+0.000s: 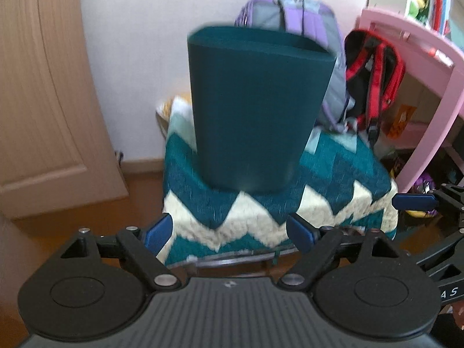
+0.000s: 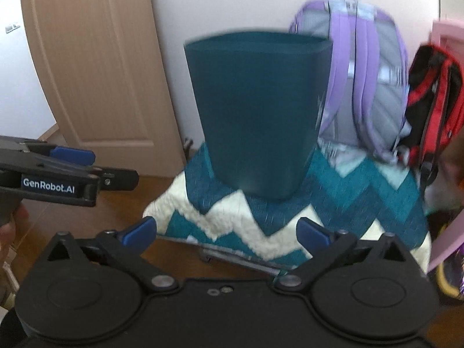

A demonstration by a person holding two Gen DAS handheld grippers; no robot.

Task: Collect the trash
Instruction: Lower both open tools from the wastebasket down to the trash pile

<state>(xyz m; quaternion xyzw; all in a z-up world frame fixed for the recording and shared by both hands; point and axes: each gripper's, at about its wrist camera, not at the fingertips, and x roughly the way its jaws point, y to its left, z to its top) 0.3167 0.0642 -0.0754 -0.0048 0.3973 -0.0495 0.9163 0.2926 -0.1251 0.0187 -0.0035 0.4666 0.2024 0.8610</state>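
A dark teal trash bin (image 1: pixel 255 110) stands upright on a seat covered with a teal and cream zigzag blanket (image 1: pixel 261 220). It also shows in the right wrist view (image 2: pixel 258 116), on the same blanket (image 2: pixel 232 226). My left gripper (image 1: pixel 230 233) is open and empty, in front of the bin and short of it. My right gripper (image 2: pixel 226 233) is open and empty, also in front of the bin. The other gripper shows at the right edge of the left view (image 1: pixel 417 201) and at the left edge of the right view (image 2: pixel 72 156). No trash shows.
A purple and grey backpack (image 2: pixel 362 81) and a red and black backpack (image 2: pixel 432 101) lean behind the bin. A pink desk (image 1: pixel 420 66) stands to the right. A beige door (image 2: pixel 95 66) stands on the left over brown wood floor (image 1: pixel 87 229).
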